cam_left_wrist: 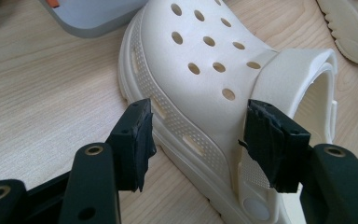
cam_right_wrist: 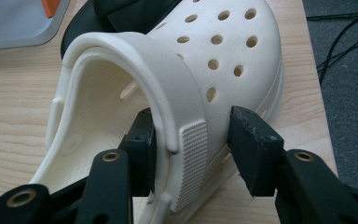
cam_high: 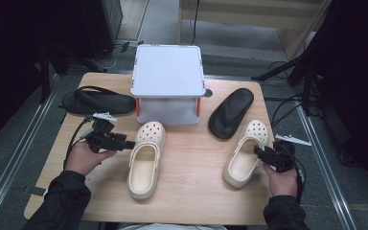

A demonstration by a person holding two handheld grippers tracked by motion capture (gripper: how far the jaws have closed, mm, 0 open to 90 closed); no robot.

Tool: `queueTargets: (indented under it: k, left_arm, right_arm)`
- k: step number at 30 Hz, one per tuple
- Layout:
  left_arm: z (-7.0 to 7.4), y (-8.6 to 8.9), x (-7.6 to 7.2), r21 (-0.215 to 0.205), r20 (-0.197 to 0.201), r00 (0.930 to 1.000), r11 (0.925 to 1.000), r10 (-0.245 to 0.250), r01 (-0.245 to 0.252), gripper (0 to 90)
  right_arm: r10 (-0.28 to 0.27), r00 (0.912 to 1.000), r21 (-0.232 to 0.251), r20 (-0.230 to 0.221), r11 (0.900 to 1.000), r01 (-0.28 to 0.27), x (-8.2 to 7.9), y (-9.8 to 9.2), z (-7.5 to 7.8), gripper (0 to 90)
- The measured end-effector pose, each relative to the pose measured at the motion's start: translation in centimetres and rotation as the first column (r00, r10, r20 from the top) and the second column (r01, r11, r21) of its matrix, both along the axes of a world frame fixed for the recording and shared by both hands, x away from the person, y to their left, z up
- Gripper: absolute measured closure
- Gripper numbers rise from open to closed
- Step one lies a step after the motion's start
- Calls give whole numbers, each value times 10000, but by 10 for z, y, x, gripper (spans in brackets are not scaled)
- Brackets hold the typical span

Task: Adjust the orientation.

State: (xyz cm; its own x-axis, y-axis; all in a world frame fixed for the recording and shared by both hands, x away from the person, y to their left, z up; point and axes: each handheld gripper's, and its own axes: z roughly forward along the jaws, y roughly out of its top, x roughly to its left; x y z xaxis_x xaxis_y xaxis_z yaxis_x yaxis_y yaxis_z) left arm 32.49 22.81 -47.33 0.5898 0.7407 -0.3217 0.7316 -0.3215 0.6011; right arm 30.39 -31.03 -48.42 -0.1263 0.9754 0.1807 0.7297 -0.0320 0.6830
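Two cream clogs with holes lie on the wooden table (cam_high: 191, 196). The left clog (cam_high: 146, 160) (cam_left_wrist: 205, 56) has my left gripper (cam_high: 130, 143) (cam_left_wrist: 205, 140) at its left side. Those jaws are open and straddle the clog's side wall near the strap rivet without touching it. At the table's right, my right gripper (cam_high: 258, 150) (cam_right_wrist: 193, 149) reaches the right clog (cam_high: 247, 153) (cam_right_wrist: 177, 60) at its right side. One jaw sits inside the clog and one outside, with the wall and strap end between them. A small gap shows at the outer pad (cam_right_wrist: 254, 144), so this gripper is open.
A grey box with orange clips (cam_high: 167, 76) (cam_left_wrist: 88, 16) (cam_right_wrist: 14, 23) stands at the back centre. A black flip-flop (cam_high: 98, 100) lies to its left and a black slipper (cam_high: 231, 112) (cam_right_wrist: 121, 9) to its right, just beyond the right clog. The table edge runs close to the right clog.
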Motion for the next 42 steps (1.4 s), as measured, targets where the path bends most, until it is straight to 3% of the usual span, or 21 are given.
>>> queueTargets:
  k: [11, 26, 33, 36, 42]
  left_arm:
    - [0, 0, 0, 24, -5, 10000, 10000, 10, -10, 428]
    - [1, 0, 0, -68, 34, 10000, 10000, 0, 0, 427]
    - [2, 0, -1, -212, 46, 10000, 9998, 4, -3, 427]
    - [1, 0, -1, -201, 50, 10000, 9998, -5, 6, 427]
    - [1, 0, -1, -175, 49, 10000, 9998, -16, 17, 423]
  right_arm:
    - [-198, 9998, 197, -59, 9996, 199, -1, -1, 1, 593]
    - [-306, 9993, -344, 227, 9989, 314, -5, -8, 10, 728]
    - [-440, 9986, -68, 310, 9990, 442, -6, -15, 15, 762]
    - [-241, 9989, 73, 401, 9997, 238, -7, -14, 18, 766]
    - [242, 9974, -628, 673, 9978, -200, -14, -4, 30, 765]
